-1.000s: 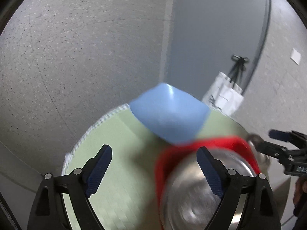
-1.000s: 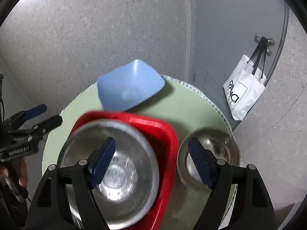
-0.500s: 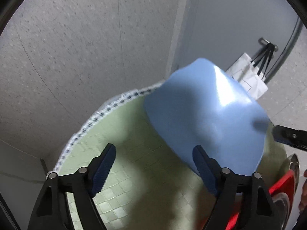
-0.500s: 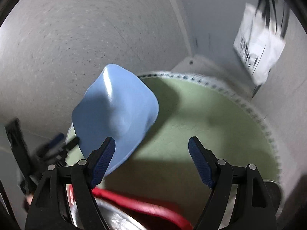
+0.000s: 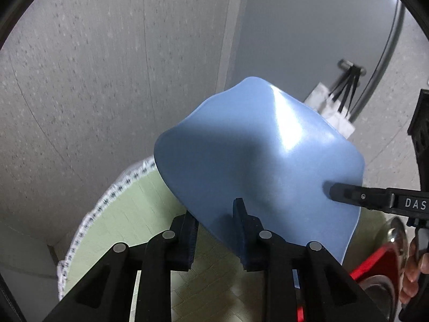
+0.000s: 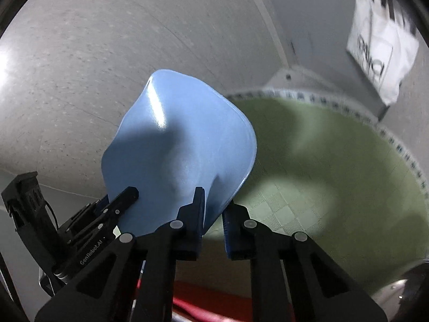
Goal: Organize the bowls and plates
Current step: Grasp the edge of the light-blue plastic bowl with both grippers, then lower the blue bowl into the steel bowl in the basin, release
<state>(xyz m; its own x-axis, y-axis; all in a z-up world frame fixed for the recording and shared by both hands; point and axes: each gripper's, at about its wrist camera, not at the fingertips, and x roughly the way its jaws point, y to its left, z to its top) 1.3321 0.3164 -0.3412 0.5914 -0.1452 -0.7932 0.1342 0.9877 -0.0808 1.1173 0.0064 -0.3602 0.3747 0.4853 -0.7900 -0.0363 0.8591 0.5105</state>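
Observation:
A blue square bowl is held up, tilted, above the round green table mat. My left gripper is shut on its near rim. My right gripper is shut on the bowl's opposite rim. In the left wrist view the right gripper's finger lies against the bowl's right side. In the right wrist view the left gripper grips the bowl at the lower left. A red tray with a steel bowl shows at the lower right.
The mat covers a small round table with a patterned white border. A second steel bowl's edge sits at the mat's lower right. A white tote bag hangs on a door behind. Grey speckled walls stand close behind the table.
Both grippers closed from wide open onto opposite rims of the blue bowl, which now stands higher and more tilted. The red tray has slipped towards the frame edges.

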